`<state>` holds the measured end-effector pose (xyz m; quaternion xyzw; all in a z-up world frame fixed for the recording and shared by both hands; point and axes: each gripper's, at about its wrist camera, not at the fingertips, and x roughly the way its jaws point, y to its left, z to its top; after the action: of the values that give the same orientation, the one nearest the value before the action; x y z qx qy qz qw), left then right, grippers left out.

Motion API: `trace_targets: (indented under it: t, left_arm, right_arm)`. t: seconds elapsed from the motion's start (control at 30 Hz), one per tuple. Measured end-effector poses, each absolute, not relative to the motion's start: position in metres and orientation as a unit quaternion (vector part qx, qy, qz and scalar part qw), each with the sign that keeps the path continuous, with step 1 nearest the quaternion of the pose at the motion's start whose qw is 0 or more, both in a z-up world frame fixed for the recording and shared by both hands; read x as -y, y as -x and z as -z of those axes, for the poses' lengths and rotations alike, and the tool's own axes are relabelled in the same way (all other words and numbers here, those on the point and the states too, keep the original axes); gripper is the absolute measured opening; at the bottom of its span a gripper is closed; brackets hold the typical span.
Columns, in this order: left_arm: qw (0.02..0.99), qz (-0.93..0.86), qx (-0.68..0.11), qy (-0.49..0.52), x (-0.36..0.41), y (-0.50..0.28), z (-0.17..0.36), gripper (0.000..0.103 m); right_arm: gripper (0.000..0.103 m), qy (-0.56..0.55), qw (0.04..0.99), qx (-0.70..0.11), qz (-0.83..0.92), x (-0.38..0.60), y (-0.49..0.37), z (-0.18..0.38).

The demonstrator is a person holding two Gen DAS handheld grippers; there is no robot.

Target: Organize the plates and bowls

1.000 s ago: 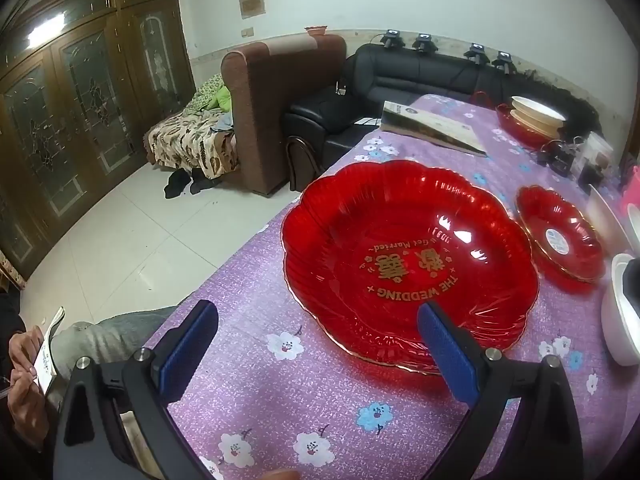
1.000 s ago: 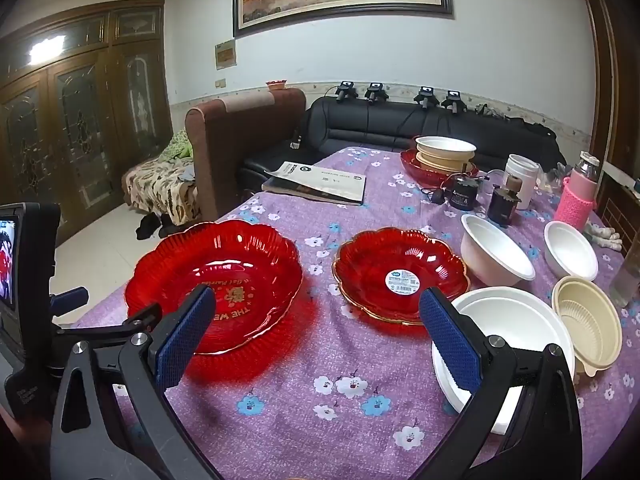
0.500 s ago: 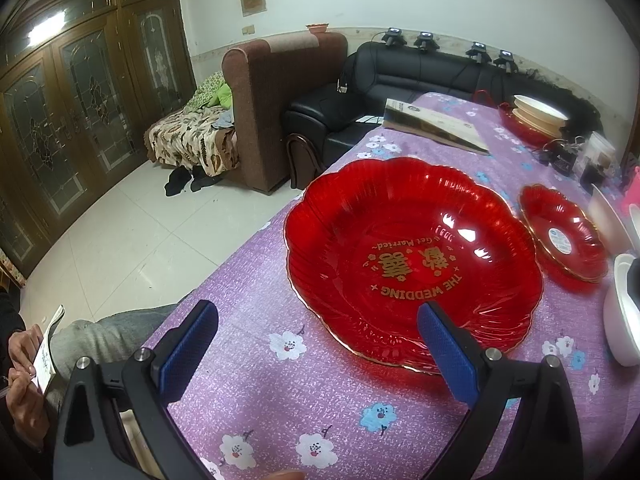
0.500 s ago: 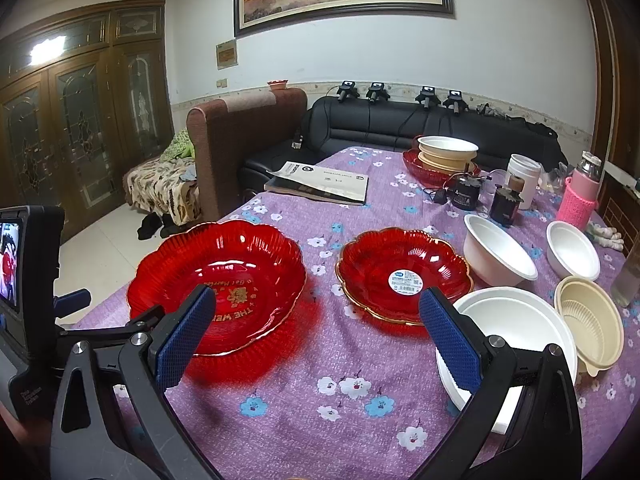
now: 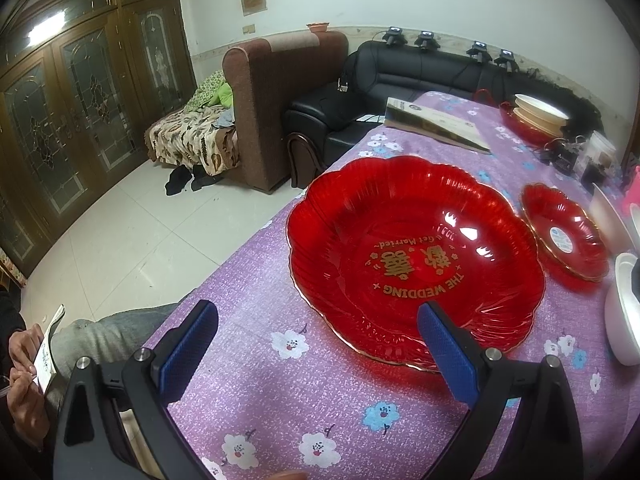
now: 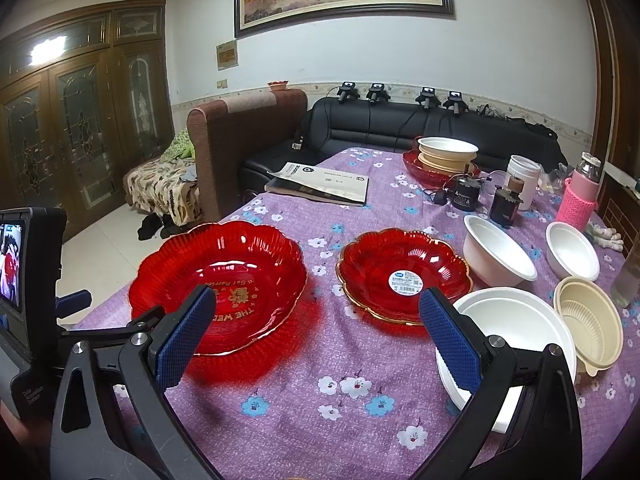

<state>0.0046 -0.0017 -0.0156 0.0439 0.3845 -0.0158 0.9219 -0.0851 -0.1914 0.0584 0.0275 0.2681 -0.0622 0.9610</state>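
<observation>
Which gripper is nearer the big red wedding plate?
Left. The left gripper sits at the big red wedding plate's near rim; the right gripper hangs open between both red plates.

Gold lettering on the large red plate reads "Get Married" and "THE WEDDING" around double-happiness characters. The smaller red plate carries a round white sticker, its print too small to read.

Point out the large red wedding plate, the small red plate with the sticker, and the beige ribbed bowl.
large red wedding plate (image 5: 416, 264), left wrist view, gold lettering at centre
small red plate (image 6: 404, 280), right wrist view, white sticker at centre
beige ribbed bowl (image 6: 588, 316), right wrist view, inner ribbed wall
</observation>
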Motion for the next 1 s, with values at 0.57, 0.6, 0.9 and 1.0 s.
trace_targets:
  t: [0.57, 0.6, 0.9, 1.0]
  left_arm:
    - [0.921, 0.014, -0.388, -0.042, -0.002, -0.005, 0.007, 0.100]
    - [0.921, 0.014, -0.387, -0.041, -0.003, -0.005, 0.006, 0.100]
    - [0.922, 0.013, -0.385, -0.040, -0.005, -0.003, 0.006, 0.100]
    - [0.922, 0.013, -0.385, -0.040, -0.006, -0.003, 0.006, 0.100]
  right_arm:
    - [0.103, -0.027, 0.962, -0.266, 0.061, 0.191, 0.086, -0.061]
    - [0.103, -0.027, 0.962, -0.266, 0.061, 0.191, 0.085, -0.061]
    - [0.103, -0.027, 0.962, -0.266, 0.063, 0.191, 0.087, -0.064]
    - [0.103, -0.029, 0.962, -0.264, 0.065, 0.192, 0.089, -0.066]
